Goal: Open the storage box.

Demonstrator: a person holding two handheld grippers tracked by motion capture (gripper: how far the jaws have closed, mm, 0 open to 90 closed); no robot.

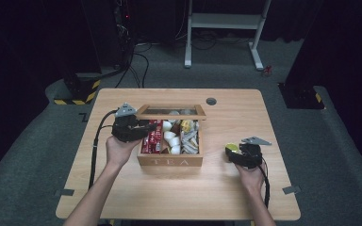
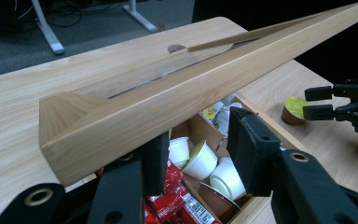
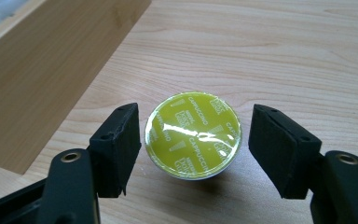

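I am working around the wooden tea box (image 1: 169, 161), which is sitting in the middle of the table (image 1: 122, 197), and I am placing everything against it. My left gripper (image 1: 143, 130) is sitting at the box's left wall, up by the raised lid (image 2: 177, 93). In the left gripper view its jaws are standing apart, one tucked under the lid's edge and the other out over the open compartments, so they are gripping nothing. Below them the box is showing white cups (image 2: 200, 161) and red packets (image 2: 172, 196).

My right gripper (image 1: 232, 154) is hovering to the right of the box, near its front corner. Its jaws are spread wide, one on each side of a coffee capsule (image 3: 193, 134) with a yellow-green foil top marked cappuccino. The capsule is resting on the table just beside the box's right wall (image 3: 42, 79), foil up. The left jaw is lying very close to the capsule's rim and the right jaw is standing clear of it, so the capsule is not being squeezed. The left gripper view is showing this same capsule (image 2: 294, 110) just ahead of the right jaws.
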